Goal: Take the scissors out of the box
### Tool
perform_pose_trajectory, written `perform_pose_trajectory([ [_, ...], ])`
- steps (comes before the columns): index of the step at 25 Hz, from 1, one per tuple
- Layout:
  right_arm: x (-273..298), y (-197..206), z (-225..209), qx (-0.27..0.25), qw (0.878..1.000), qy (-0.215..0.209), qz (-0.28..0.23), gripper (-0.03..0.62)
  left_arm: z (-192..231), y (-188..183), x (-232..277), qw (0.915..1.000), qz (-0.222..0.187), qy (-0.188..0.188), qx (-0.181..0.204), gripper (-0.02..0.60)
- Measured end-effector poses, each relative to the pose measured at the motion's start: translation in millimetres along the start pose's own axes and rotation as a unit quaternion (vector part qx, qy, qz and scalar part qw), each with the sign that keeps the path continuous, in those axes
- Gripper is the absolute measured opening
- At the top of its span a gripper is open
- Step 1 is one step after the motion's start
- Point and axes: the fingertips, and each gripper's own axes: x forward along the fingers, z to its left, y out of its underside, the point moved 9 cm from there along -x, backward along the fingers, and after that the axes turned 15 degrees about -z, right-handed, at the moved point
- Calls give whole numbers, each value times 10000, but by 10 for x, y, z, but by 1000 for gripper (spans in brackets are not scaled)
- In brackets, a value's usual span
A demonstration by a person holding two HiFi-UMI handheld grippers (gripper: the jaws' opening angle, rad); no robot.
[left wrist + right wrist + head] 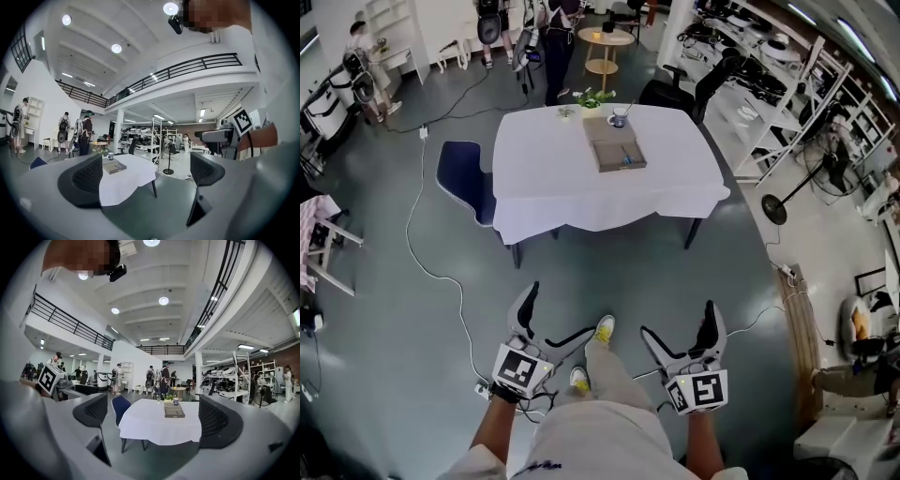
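Fingers spread wide and empty, the left gripper (pixel 561 311) and right gripper (pixel 677 319) point level, readied, I judge, for the box (pixel 616 150) on the far table (pixel 546 178).

The head camera looked steeply down at the floor (pixel 394 375), with the desk (pixel 534 178) well ahead. Each gripper camera faced level along its own jaws toward that desk, from well away. All three views shared the desk and its box (pixel 616 150).
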Motion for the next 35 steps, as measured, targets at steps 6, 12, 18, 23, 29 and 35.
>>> perform_pose_trajectory([
  [6, 440, 251, -204, 189, 9996, -112, 179, 592, 236, 106, 357, 9997, 232, -35, -9, 572],
  [12, 1136, 478, -605, 334, 9993, -78, 116, 592, 658, 210, 987, 9991, 409, -17, 59, 572],
  [18, 1835, 522, -1109, 405, 9991, 97, 21, 592, 1151, 52, 1749, 9984, 435, 112, 331, 572],
  [23, 2227, 562, -1454, 373, 9992, 122, -84, 589, 1395, 82, 2202, 9982, 326, 115, 491, 568],
  [29, 2533, 736, -1595, 427, 9988, 149, 163, 588, 1655, 209, 2481, 9991, 278, -2, 308, 566],
  [35, 2995, 930, -1725, 443, 9982, 136, 391, 583, 2097, 360, 2766, 9992, 347, -115, 158, 566],
])
